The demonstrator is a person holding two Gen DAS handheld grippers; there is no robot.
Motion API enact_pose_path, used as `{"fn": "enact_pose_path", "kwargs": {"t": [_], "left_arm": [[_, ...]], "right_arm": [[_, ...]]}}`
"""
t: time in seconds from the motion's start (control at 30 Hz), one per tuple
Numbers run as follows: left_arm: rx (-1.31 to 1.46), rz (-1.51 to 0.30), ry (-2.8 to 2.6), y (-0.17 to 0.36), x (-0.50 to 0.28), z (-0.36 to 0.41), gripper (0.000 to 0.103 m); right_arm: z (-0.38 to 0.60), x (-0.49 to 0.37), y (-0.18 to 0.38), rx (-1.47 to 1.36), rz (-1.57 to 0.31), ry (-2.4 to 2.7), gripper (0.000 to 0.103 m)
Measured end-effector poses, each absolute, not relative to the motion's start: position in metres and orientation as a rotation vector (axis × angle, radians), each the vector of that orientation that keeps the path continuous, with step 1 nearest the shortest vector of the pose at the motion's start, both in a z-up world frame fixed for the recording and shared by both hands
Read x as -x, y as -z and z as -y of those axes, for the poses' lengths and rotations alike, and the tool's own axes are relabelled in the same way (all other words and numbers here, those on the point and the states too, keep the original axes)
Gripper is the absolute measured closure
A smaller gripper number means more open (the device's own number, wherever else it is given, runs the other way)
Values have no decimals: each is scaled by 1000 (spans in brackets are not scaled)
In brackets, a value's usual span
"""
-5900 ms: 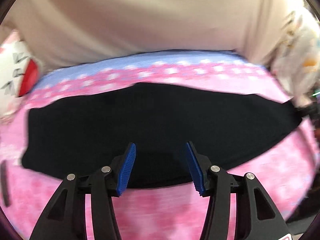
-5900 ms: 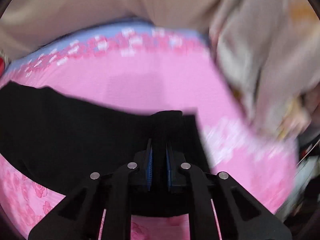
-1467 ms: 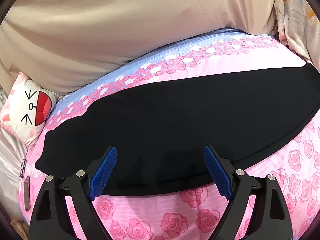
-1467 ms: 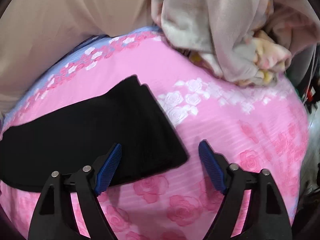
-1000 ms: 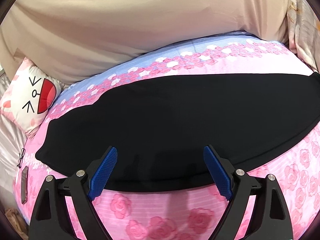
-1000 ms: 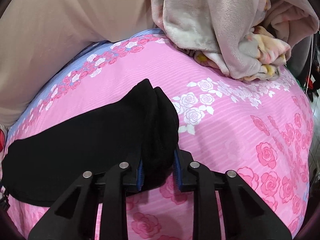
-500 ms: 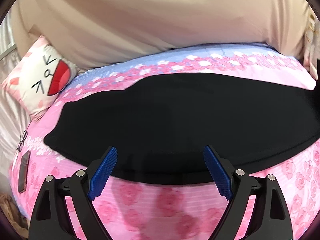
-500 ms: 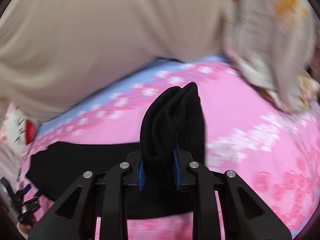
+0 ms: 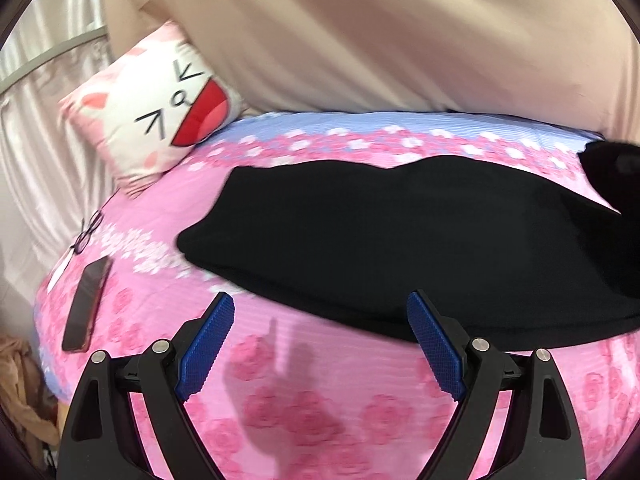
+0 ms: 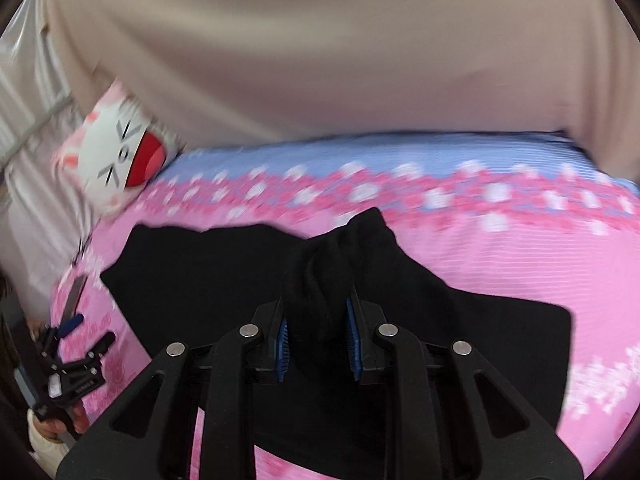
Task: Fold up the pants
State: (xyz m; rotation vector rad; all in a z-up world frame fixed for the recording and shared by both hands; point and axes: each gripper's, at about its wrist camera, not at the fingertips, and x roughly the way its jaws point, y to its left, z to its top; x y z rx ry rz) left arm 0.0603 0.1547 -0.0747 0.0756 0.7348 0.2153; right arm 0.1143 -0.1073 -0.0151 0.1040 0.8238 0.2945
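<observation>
Looking along your left gripper (image 9: 320, 344), you have the jaws spread wide and empty over the pink bedsheet (image 9: 304, 412) — the black pants (image 9: 400, 240) lie across mid-frame, cat pillow (image 9: 160, 100) upper left. Your right gripper (image 10: 318, 344) sits lower centre, jaws narrow, clamping a bunched fold of the pants (image 10: 332, 276) — the rest spreads underneath.

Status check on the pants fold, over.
Right gripper shut on pants end, lifted. Left gripper open, empty, over bedsheet. Phone and glasses off left, clear.

Black pants (image 9: 400, 240) lie on blurred, seemingly floral bedsheet (image 9: 320, 420).
</observation>
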Motion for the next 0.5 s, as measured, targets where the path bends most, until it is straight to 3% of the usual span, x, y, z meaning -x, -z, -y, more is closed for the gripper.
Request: {"fn": "enact_pose_path", "kwargs": {"t": [0.23, 0.27, 0.37, 0.5], "left_arm": [[-49, -744, -252, 79, -56, -185, 17], [-47, -745, -253, 79, -56, -187, 17], [-46, -750, -257, 81, -57, -193, 17], [-46, -751, -273, 81, -54, -199, 17]], "right_arm": [[40, -131, 74, 34, -946, -318, 80], [35, -131, 82, 60, -961, -319, 77], [29, -115, 81, 55, -925, -371, 50], [59, -70, 31, -19, -786, -378, 41]]}}
